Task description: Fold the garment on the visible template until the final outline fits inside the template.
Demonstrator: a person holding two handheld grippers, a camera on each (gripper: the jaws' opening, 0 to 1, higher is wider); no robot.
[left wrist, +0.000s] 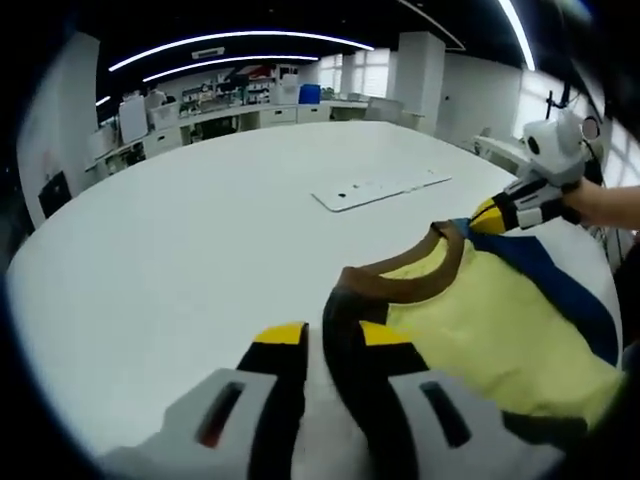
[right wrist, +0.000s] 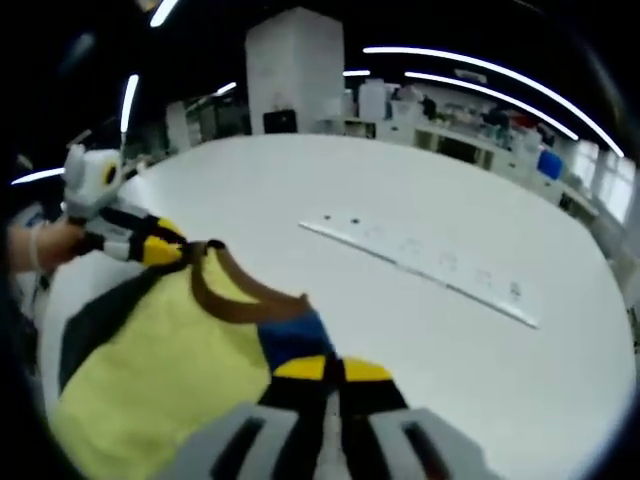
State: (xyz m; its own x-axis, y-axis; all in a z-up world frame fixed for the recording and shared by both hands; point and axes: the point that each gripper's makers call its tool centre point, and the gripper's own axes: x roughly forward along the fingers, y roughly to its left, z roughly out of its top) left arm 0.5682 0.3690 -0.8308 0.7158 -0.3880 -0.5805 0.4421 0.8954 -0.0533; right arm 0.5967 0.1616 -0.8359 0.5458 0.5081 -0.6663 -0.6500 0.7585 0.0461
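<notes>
the big white table (left wrist: 180, 250) runs wide under everything i hold, and i place the rest against it. far past its back edge stands a row of lab benches and shelves (left wrist: 230, 100), with a white pillar (right wrist: 295, 65) seen from my right claw's side. on the table top, out toward the middle, lies a long flat white template board (left wrist: 380, 188), apart from the cloth. at the table's near edge is the garment (left wrist: 490, 320), a yellow shirt with a brown collar (left wrist: 400, 280) and dark blue shoulders, lifted by its neckline and not lying on the board. my left claw (left wrist: 335, 345) has its yellow-tipped jaws pressed together on the brown collar at one shoulder. my right claw (right wrist: 333, 372) is likewise clamped tight on the collar at the blue shoulder (right wrist: 290, 335); in the left gripper view it shows at the shirt's far corner, with my hand (left wrist: 605, 205) behind it.
</notes>
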